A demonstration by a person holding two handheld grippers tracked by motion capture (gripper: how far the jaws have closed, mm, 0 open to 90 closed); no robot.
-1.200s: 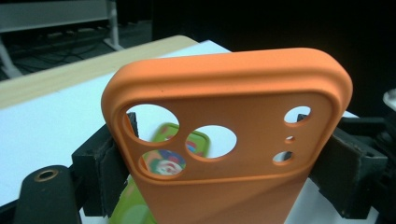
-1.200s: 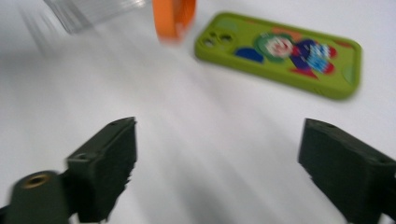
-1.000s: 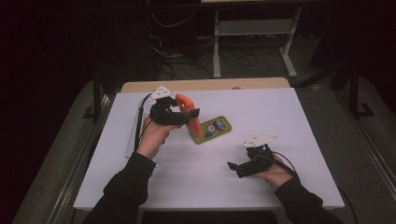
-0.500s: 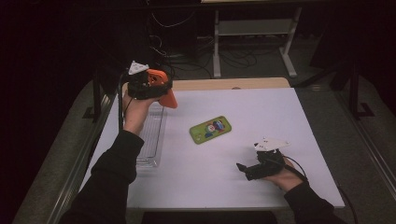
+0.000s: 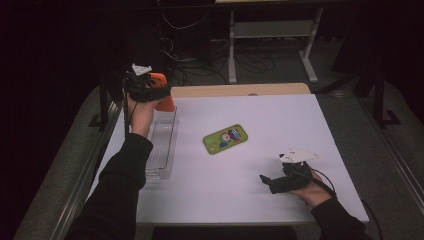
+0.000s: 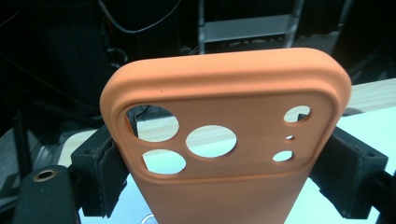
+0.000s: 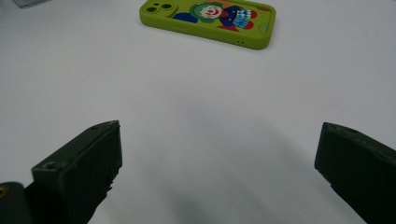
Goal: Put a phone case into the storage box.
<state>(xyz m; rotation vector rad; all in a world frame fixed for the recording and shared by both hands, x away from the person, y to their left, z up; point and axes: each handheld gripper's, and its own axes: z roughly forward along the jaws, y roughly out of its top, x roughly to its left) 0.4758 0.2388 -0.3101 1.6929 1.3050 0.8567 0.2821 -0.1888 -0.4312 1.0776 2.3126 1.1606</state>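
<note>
My left gripper (image 5: 159, 93) pinches the orange phone case (image 5: 162, 98) across its width, both pads pressed on its side edges; in the left gripper view the orange phone case (image 6: 224, 135) stands upright with its camera holes uppermost. A second ago I held it near the table's middle, just beside the green phone case (image 5: 225, 138); now I have carried it to the far left corner, and it hangs over the far end of the clear plastic tray (image 5: 162, 150) that lies along the left edge. I judge the carry is nearly done and the next step is lowering the case into the tray and letting go. My right gripper (image 5: 267, 181) rests on the white table (image 5: 280, 120) at the near right, jaws spread and empty, pointing toward the green phone case (image 7: 208, 21), which still lies flat mid-table, probably the next one to fetch.
</note>
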